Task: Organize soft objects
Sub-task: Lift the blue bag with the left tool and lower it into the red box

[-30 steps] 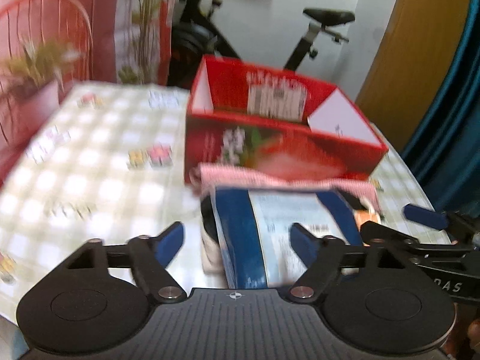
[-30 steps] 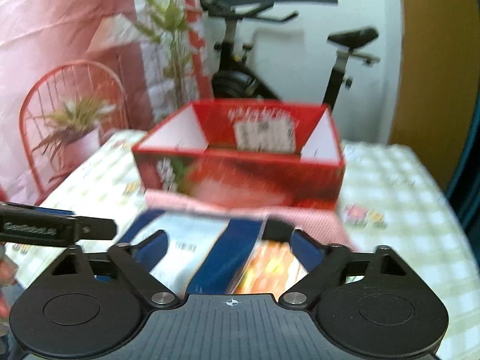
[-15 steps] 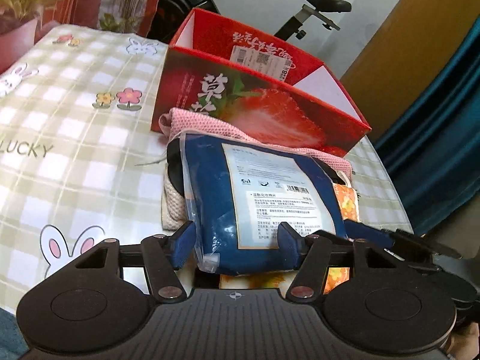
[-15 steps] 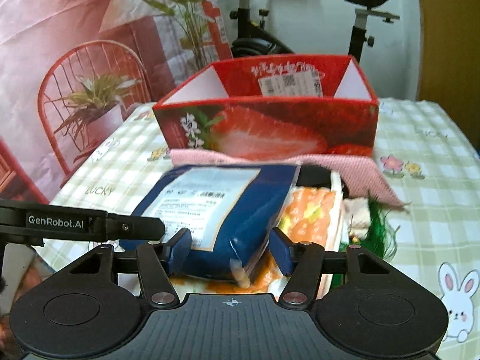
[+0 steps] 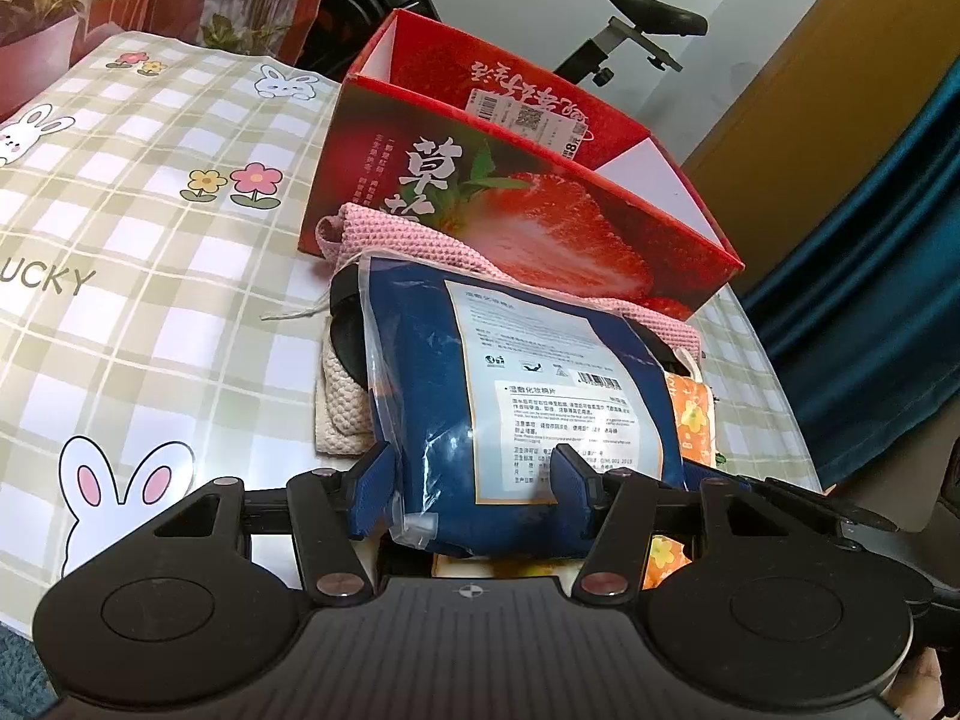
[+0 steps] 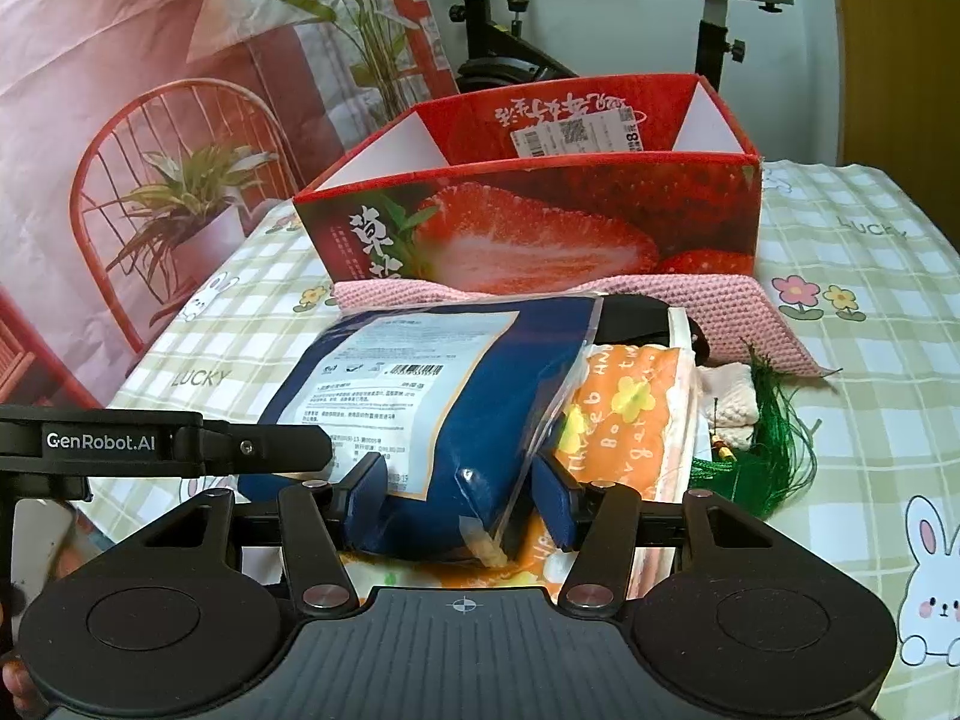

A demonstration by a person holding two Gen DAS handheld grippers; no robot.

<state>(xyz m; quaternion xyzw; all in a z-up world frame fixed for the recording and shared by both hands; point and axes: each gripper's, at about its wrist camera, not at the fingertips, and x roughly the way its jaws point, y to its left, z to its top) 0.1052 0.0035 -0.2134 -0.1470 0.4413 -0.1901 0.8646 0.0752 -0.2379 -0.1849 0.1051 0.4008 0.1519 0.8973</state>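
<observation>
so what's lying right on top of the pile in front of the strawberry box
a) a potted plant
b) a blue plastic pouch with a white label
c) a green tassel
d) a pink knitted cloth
b: the blue pouch sits on top of the pile, over the pink knitted cloth and the orange packet, just in front of the red strawberry box.

Glossy plastic pouch (image 5: 528, 396), pink knitted cloth (image 6: 720, 312)

"GenRobot.AI" marks the left tool (image 6: 180, 441), "LUCKY" the tablecloth (image 6: 870, 228), apparently "草莓" the red box (image 5: 528, 222).
</observation>
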